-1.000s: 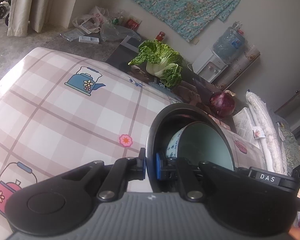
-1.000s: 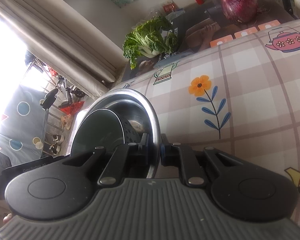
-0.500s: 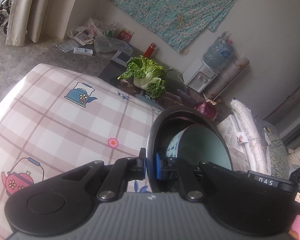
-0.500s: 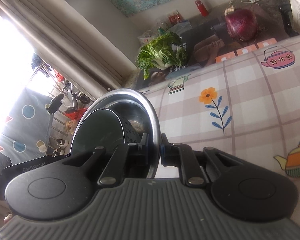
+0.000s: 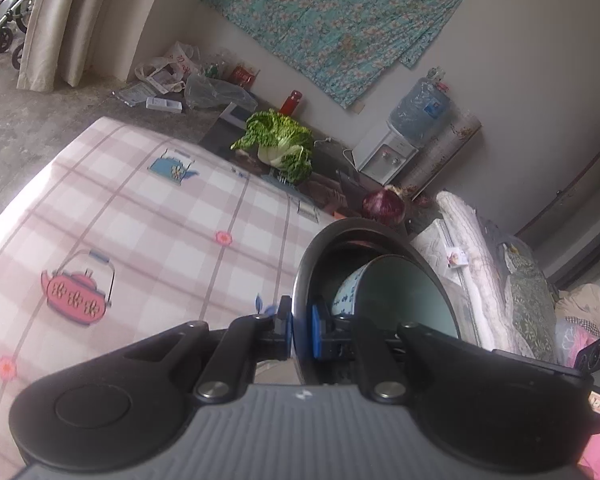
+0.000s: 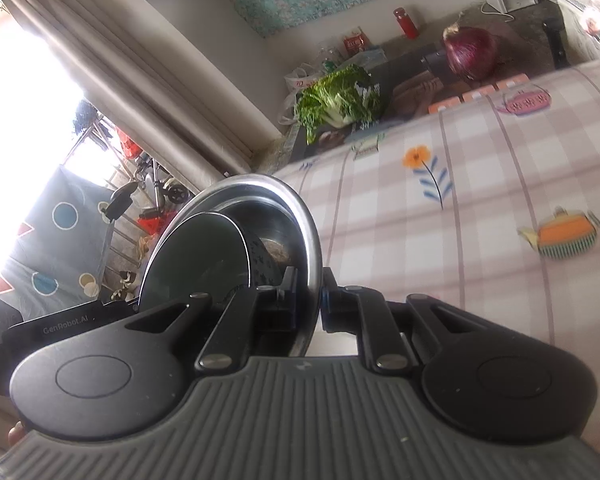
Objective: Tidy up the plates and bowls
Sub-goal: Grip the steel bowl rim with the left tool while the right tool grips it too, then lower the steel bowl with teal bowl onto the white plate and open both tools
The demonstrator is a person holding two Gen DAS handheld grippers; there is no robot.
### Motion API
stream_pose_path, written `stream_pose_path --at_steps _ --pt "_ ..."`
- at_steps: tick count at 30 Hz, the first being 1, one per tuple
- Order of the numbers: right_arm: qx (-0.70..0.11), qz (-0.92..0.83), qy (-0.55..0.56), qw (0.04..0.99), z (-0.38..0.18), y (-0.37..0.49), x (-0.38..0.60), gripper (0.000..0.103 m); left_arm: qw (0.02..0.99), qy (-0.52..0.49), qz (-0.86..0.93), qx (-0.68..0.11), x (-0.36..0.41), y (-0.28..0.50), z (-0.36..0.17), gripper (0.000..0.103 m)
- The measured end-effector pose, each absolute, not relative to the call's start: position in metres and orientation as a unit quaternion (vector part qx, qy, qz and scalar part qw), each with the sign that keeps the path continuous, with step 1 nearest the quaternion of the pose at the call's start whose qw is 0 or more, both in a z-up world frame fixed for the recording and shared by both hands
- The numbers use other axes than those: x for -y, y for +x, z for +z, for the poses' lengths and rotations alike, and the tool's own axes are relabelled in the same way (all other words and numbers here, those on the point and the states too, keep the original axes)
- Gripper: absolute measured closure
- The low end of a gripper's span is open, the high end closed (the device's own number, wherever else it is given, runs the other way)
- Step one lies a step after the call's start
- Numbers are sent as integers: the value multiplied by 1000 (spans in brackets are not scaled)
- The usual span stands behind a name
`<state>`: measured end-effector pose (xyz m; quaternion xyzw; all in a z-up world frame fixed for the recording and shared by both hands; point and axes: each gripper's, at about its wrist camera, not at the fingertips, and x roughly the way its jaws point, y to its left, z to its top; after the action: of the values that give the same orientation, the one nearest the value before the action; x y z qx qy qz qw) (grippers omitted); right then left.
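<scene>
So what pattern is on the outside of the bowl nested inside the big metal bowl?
White with blue motifs on the inner bowl, clearest in the left wrist view.

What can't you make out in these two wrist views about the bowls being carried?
- Left wrist view: the near part of the dark bowl and the patterned bowl nested in it is hidden behind the left gripper.
- Right wrist view: the lower rim of the steel bowl disappears behind the right gripper.
- Either view: where the bowls will go is out of frame.
</scene>
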<state>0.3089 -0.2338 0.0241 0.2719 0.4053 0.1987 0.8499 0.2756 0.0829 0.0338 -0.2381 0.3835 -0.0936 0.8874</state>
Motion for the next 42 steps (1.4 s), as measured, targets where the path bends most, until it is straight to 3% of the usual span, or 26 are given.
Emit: stream_pose_path --at_steps 12,31,34,36,40,41,42 --pt "-444 184 285 829 -19 236 241 92 870 -231 -92 -425 -76 228 -10 95" --pt "-442 172 258 842 -51 223 230 91 880 -193 -88 -426 -80 209 -31 87" --pt "-434 172 252 847 -51 220 230 89 895 -171 -80 -404 -78 195 -19 75" --pt "-431 167 239 854 -47 217 231 82 911 -149 -72 -377 -76 181 -9 49" --pt "-408 175 221 869 -36 203 238 78 940 -90 -62 -323 -65 149 8 34" --pt "-403 177 222 870 -34 199 241 70 944 -77 -63 -314 -60 142 10 25" --pt "-398 171 219 874 -31 195 243 52 947 -65 -62 -307 -56 136 10 17"
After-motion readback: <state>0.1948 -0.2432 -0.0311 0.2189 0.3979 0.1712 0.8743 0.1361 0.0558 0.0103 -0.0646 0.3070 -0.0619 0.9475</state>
